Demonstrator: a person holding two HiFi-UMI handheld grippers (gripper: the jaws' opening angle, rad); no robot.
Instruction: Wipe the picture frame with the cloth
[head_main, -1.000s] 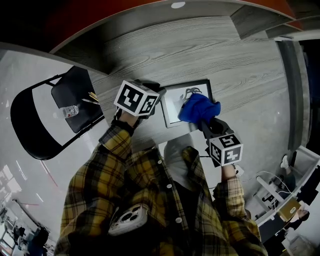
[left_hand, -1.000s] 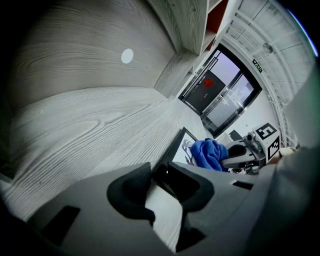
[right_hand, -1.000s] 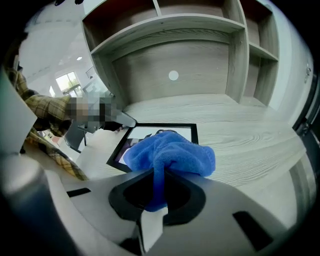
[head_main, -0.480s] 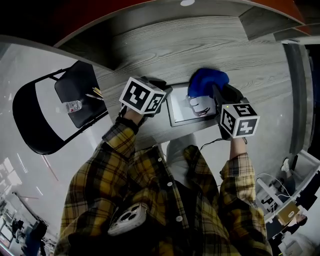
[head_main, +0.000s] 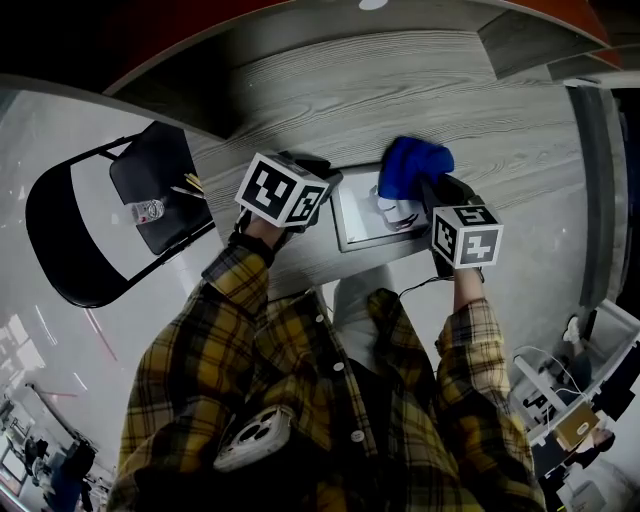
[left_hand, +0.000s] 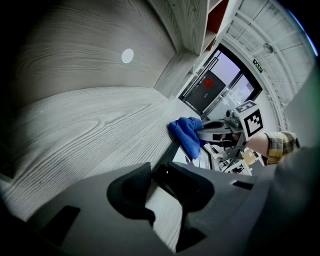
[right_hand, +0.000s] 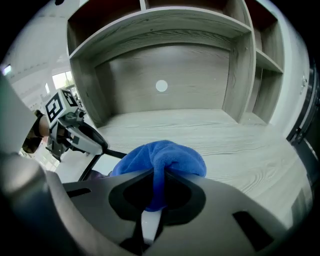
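A black picture frame (head_main: 362, 222) with a white print lies flat on the grey wood shelf (head_main: 330, 90). My left gripper (head_main: 322, 192) is shut on the frame's left edge; in the left gripper view the dark edge (left_hand: 167, 152) runs in between the jaws of the left gripper (left_hand: 159, 175). My right gripper (head_main: 424, 192) is shut on a blue cloth (head_main: 411, 164), which rests at the frame's far right corner. In the right gripper view the cloth (right_hand: 161, 159) bulges out of the right gripper (right_hand: 158, 186), with the frame (right_hand: 97, 164) below it.
A black folding chair (head_main: 150, 205) with a small bottle and pencils on its seat stands to the left. The shelf's back wall (right_hand: 165, 75) and side walls close the space. A cluttered desk (head_main: 560, 400) stands at the lower right.
The right gripper carried the cloth from the frame's middle out to its far right corner, then drew back slightly. The left gripper has kept its hold on the left edge.
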